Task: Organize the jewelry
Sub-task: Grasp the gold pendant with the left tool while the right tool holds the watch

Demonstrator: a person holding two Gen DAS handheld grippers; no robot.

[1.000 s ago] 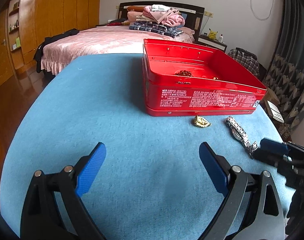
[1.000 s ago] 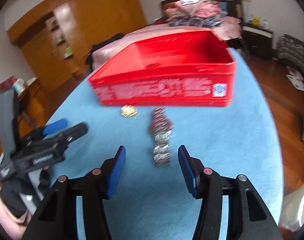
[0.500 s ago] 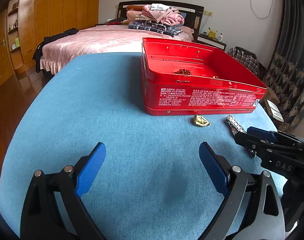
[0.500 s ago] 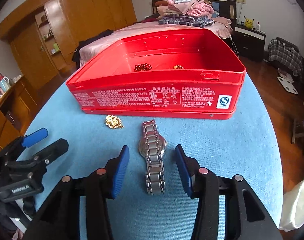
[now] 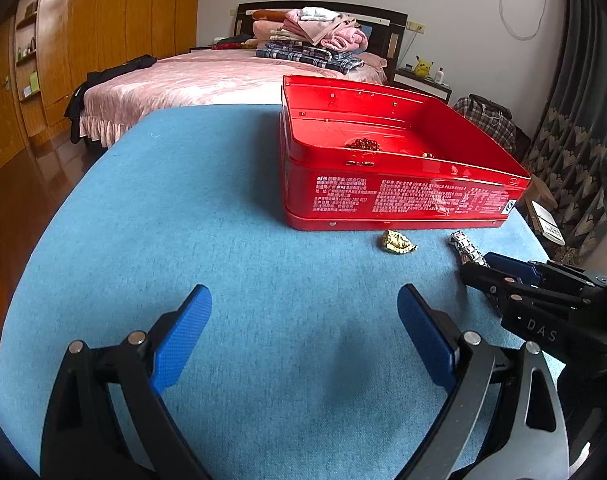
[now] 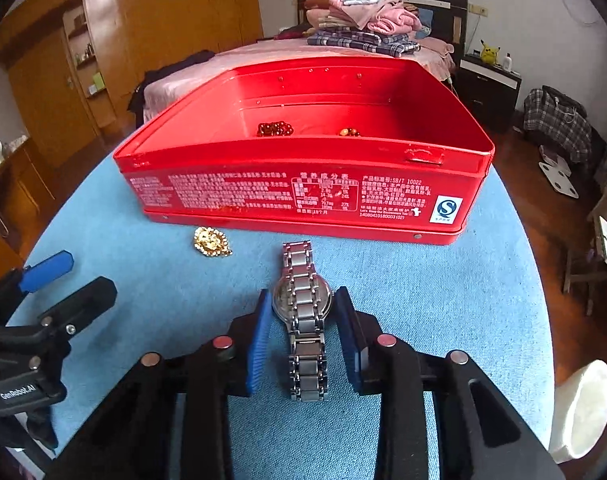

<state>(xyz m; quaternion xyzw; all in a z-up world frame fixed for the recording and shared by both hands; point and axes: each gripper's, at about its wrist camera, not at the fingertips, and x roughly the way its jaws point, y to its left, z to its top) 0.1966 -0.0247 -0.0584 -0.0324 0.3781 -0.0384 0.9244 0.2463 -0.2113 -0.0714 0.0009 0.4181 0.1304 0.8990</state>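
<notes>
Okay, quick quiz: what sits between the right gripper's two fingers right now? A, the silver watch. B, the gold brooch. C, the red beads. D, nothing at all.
A: in the right wrist view the silver watch lies on the blue tabletop with its case between the fingers of the right gripper; the gold brooch lies apart to the left, and the red beads are inside the red tin.

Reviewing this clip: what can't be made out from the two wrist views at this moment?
- Watch: whether the right gripper fingers already touch its case; right wrist view leaves it borderline. In the left wrist view the gripper hides most of it.
- Red tin: its near wall hides the floor; only dark beads and a small amber piece show.
- Tin's printed text: too small.
- Gold piece: type unclear.
</notes>
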